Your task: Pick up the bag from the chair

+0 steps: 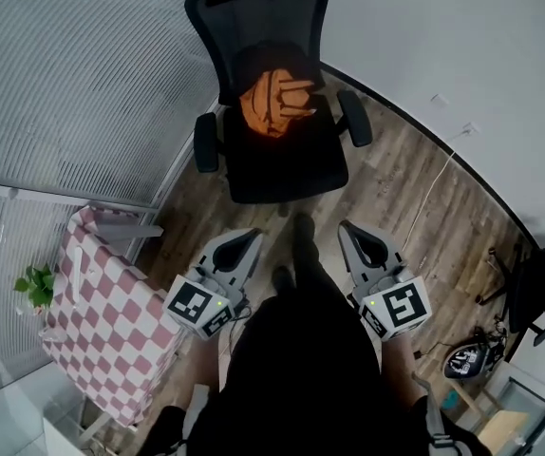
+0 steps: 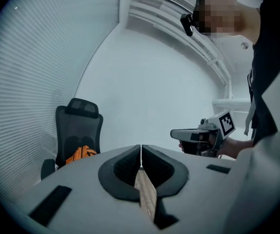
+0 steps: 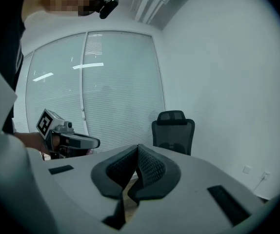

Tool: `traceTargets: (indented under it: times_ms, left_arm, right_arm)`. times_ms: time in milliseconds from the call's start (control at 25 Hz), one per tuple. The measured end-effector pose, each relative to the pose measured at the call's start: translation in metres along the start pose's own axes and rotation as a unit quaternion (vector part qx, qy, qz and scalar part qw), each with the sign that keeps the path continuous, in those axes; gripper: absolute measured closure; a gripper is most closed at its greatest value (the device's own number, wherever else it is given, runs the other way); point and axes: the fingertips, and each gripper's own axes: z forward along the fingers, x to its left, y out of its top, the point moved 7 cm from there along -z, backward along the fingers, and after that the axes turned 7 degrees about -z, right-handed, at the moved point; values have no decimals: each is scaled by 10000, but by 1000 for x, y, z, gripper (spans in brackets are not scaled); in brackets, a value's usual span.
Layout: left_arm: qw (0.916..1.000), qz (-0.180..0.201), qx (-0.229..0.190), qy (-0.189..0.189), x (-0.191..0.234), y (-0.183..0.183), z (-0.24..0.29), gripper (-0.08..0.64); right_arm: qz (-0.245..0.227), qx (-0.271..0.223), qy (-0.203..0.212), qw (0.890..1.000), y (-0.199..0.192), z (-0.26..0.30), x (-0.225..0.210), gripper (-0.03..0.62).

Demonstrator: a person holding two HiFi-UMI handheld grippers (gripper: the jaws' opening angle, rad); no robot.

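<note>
Claws point(image 1: 253, 237) point(image 1: 346, 227), open floor point(image 1: 401, 174), then chair point(image 1: 284, 164)

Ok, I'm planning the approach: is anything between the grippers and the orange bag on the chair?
Nothing visible. Only wood floor lies between the left gripper, the right gripper and the chair; the bag sits on its seat, open toward them.
</note>
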Motion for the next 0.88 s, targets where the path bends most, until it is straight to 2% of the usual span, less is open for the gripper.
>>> traceTargets:
  times_ms: [480,880]
  left_arm:
    - [9994,206,-105,263,40,71,97,526]
    - [9978,95,-166,634,53,88,143,526]
  right_arm:
    - [454,-404,470,9970,27,91,-116,572]
    - [794,-121,927,9924,9,142,-171,555]
